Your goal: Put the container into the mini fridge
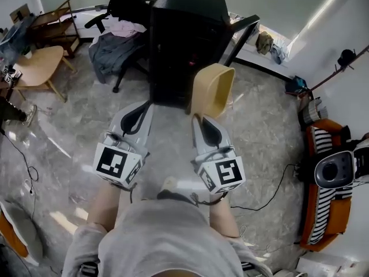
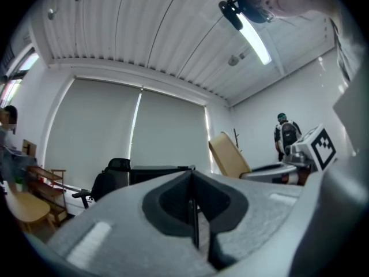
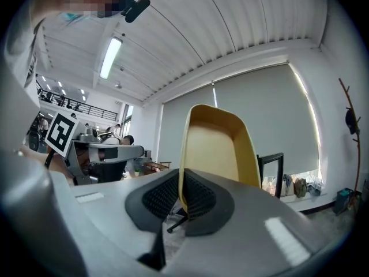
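Note:
A tan, open-topped container (image 1: 212,89) (image 3: 216,149) is held up by its rim in my right gripper (image 1: 199,117) (image 3: 180,196), whose jaws are shut on one wall. It hangs in front of the black mini fridge (image 1: 185,45), whose door (image 1: 237,38) stands open to the right. My left gripper (image 1: 142,109) (image 2: 192,203) is beside it on the left, jaws shut and empty. In the left gripper view the container (image 2: 229,155) shows to the right, with the fridge top (image 2: 158,172) behind the jaws.
A black office chair (image 1: 124,22) draped with clothes stands left of the fridge. Wooden chairs (image 1: 40,65) are at the far left. An orange seat (image 1: 326,183) with a striped cushion and a round device is at the right, with a cable (image 1: 271,192) on the floor.

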